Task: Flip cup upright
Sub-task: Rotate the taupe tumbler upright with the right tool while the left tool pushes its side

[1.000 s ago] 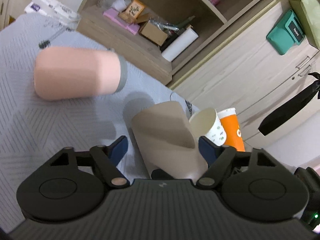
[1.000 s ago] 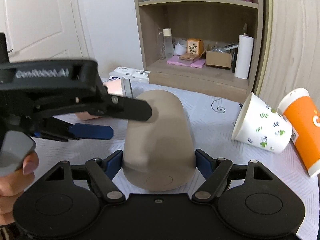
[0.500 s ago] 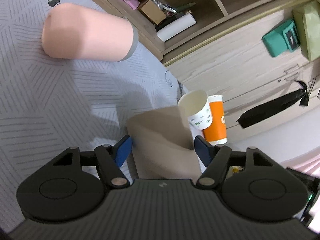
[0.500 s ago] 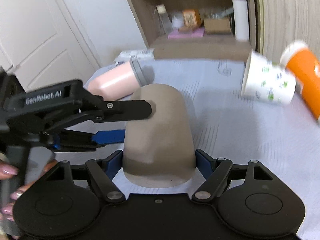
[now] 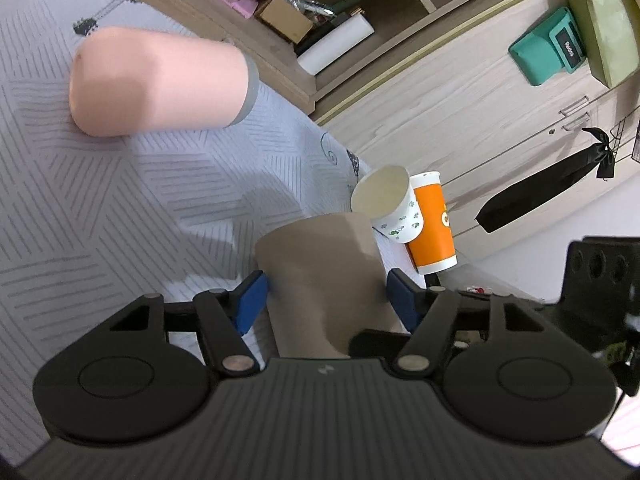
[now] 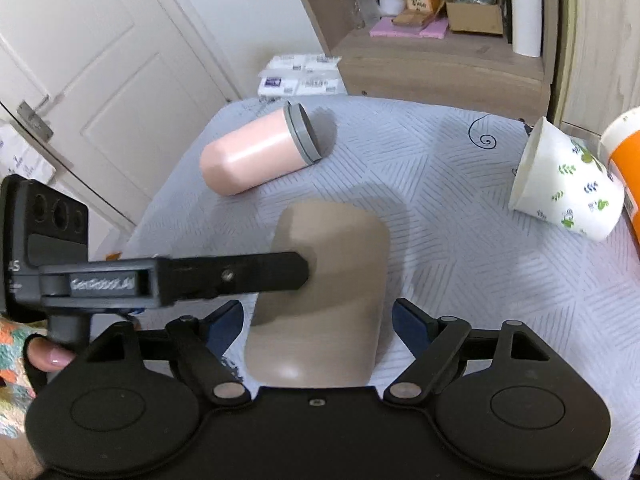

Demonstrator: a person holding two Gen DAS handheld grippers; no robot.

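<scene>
Two blue pads of the left gripper [image 5: 323, 300] clamp the tan cup [image 5: 320, 276] at six o'clock; it looks rigid, smooth, probably light. Right view: the right gripper [image 6: 316, 320] brackets the cup mid-body, contact unclear.

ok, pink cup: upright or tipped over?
Tipped over. The pink cup lies on its side on the grey cloth, its grey rim facing sideways toward the shelf.
</scene>
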